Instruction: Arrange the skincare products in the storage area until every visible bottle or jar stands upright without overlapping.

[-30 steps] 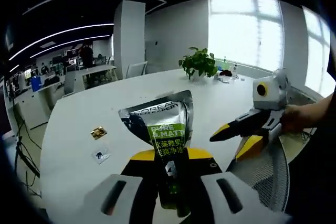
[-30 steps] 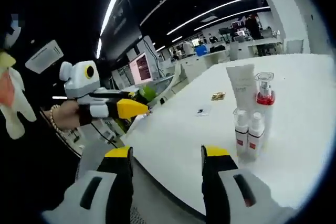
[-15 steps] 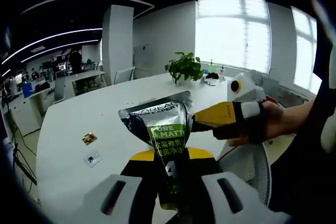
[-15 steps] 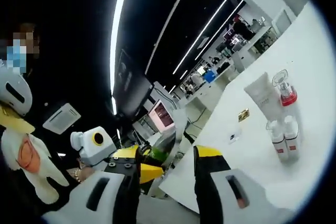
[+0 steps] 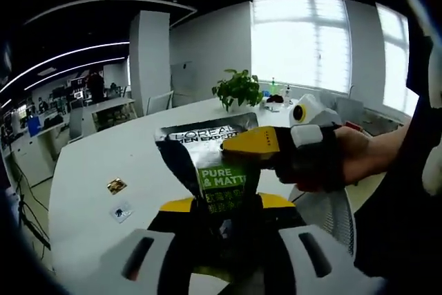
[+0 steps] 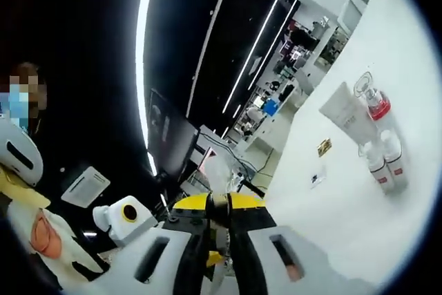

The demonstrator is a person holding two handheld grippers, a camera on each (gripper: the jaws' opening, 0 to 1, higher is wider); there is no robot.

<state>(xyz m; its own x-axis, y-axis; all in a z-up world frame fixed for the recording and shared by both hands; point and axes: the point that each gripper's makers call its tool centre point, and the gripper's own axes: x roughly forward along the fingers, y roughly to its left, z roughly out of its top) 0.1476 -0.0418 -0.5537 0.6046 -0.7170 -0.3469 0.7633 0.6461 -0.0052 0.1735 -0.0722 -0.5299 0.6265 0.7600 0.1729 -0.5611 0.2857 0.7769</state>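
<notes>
White office table (image 6: 345, 191) carries four upright skincare bottles (image 6: 376, 136). Left claw (image 5: 221, 246) and right claw (image 5: 252, 141) both pinch the silver-green squeeze tube (image 5: 214, 164), aloft and unplaced.

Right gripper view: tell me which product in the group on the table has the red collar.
The clear pump bottle, standing beside the white tube. The two small white bottles carry only red label bands.

In the lower centre the left gripper (image 5: 219, 206) is clamping a silver-and-green tube (image 5: 210, 164) between its jaws. From the right, a hand (image 5: 359, 160) is bringing the right gripper (image 5: 250, 141) onto the tube's upper edge, apparently pinching it. The white desk (image 5: 103, 164) is lying behind.
</notes>
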